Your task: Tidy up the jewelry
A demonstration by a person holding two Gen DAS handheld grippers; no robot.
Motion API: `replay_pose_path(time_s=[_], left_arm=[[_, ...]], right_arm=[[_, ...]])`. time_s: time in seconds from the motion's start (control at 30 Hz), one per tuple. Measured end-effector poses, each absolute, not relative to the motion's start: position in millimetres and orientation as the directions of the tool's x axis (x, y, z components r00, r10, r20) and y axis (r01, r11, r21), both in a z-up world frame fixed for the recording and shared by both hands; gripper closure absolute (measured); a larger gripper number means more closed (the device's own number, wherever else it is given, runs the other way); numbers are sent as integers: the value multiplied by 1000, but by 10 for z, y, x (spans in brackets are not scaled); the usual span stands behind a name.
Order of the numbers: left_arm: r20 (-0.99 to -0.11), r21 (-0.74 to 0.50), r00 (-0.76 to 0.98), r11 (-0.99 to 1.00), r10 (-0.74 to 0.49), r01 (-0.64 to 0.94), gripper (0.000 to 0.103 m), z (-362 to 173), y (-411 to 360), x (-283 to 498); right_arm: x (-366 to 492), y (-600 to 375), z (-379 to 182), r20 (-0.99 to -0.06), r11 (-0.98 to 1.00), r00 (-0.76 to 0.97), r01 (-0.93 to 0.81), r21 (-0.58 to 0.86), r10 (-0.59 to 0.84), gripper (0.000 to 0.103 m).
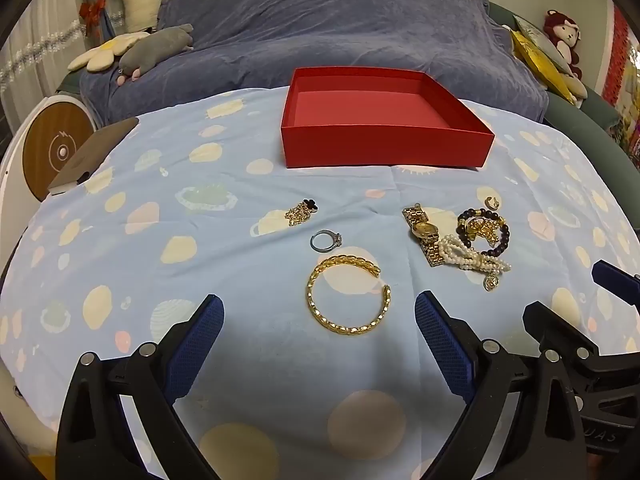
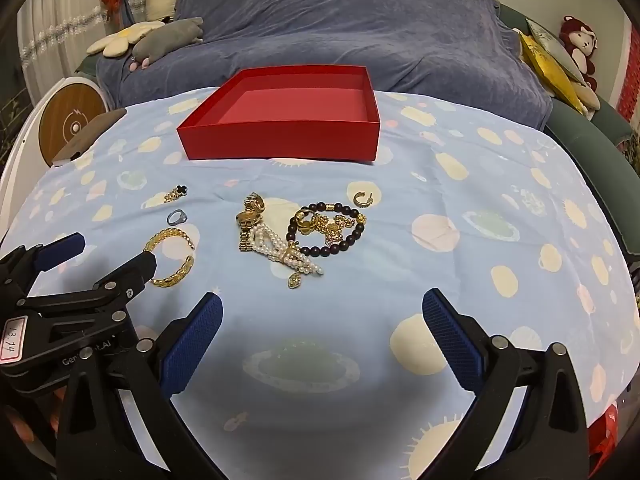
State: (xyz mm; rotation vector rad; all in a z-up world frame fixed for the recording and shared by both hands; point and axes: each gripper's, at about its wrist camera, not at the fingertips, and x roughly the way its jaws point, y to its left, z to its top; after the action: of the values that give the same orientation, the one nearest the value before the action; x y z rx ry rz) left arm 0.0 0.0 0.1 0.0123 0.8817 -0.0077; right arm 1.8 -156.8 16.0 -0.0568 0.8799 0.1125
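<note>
On patterned cloth (image 1: 224,240), woven gold bangle (image 1: 347,295)

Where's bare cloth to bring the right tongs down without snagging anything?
Bare cloth lies right of the dark bead bracelet and between the pearl strand and the right tongs. Also free: between the red box and the jewelry. Crowded: watch, pearls and beads overlap; gold bangle sits beside the left tongs.

A light blue cloth (image 1: 200,240) printed with pale planets and shells covers the table. Behind it sits a sofa draped in a blue-grey blanket (image 1: 340,20), with a grey plush (image 1: 156,46) and a flower cushion (image 1: 106,50) at one end, yellow cushions (image 1: 540,60) and a red-haired doll (image 1: 564,36) at the other. White curtains (image 2: 48,20) hang on the left.
</note>
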Motion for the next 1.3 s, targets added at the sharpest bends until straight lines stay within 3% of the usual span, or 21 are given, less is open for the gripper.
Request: replay_pose_path(time_s=[1.3], left_arm=[[-771,0,637,1000,10,-17,10,-23,131,18]], right_arm=[[61,-1456,135,-760,992,645,-126,-1,81,5]])
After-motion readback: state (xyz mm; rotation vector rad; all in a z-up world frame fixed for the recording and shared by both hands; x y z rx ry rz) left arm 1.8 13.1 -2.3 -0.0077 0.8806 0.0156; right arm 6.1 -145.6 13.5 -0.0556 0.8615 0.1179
